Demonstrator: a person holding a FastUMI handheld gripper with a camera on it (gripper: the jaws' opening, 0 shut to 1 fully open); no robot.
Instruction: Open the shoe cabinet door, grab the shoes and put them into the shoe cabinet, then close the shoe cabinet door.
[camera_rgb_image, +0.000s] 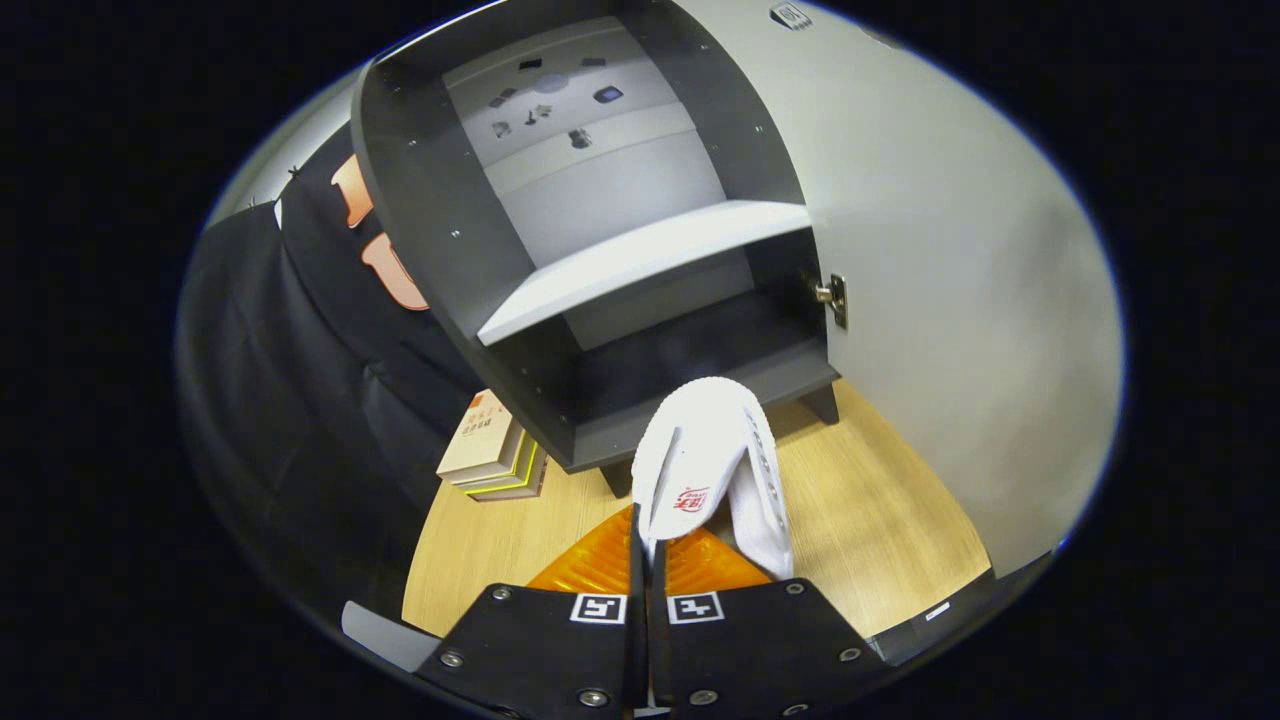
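Observation:
My gripper (647, 555) is shut on a white shoe (705, 455), both fingers pinching its near edge. The shoe hangs off the fingertips, toe pointing away, over the wooden floor just in front of the shoe cabinet (430, 230). The dark cabinet stands open just beyond the shoe. Its light grey door (950, 300) is swung out to the right, held by a metal hinge (835, 298). Inside, a pale shelf (640, 265) splits the cabinet. The lower compartment (680, 360) lies right beyond the shoe's toe and holds nothing I can see.
A stack of books (495, 455) lies on the wooden floor (880, 520) against the cabinet's left foot. Black cloth (300, 400) hangs to the left of the cabinet. The open door walls off the right side.

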